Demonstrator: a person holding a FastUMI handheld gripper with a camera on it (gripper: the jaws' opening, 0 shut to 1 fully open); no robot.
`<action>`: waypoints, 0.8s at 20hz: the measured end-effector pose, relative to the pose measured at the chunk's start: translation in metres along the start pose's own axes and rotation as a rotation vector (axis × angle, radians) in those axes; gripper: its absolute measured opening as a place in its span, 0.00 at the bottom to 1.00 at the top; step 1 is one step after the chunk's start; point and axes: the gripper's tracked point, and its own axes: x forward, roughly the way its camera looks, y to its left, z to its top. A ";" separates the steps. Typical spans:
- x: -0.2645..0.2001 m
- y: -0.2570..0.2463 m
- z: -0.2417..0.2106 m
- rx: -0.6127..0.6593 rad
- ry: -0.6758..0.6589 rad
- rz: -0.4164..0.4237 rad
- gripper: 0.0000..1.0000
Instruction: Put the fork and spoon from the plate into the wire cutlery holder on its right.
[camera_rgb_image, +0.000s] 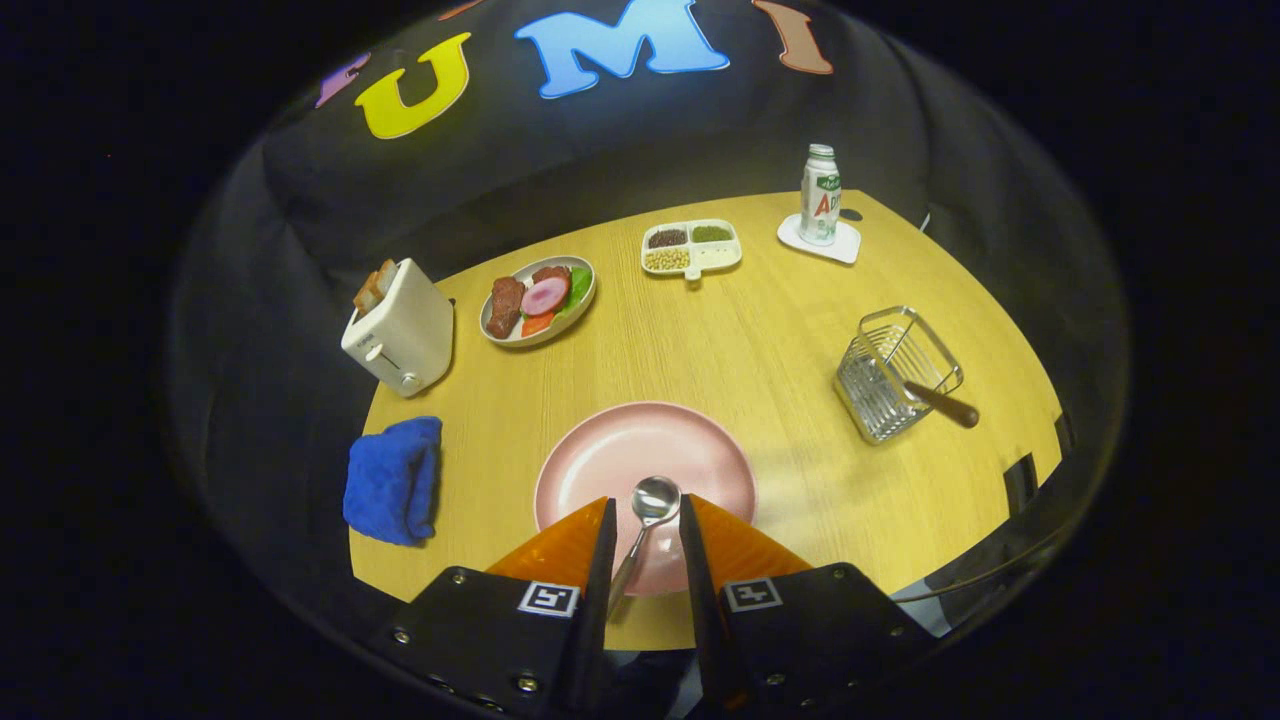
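Wooden counter (760, 340); pink plate (610, 455) low centre. Gripper (645, 525) straddles spoon (648, 510), whether clenched I cannot tell. Grip the handle squarely, then lift toward wire holder (885, 385), right of frame.

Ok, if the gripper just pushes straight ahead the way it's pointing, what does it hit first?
Probably the spoon: it lies between the fingers of the gripper, which look open, bowl just ahead over the pink plate. Beyond that comes bare table, then the divided snack tray. Depth is unclear.
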 end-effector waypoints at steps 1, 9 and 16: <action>0.007 0.004 -0.007 0.008 0.015 -0.006 0.39; 0.053 0.008 -0.063 0.149 0.151 -0.099 0.39; 0.071 0.003 -0.079 0.140 0.199 -0.126 0.39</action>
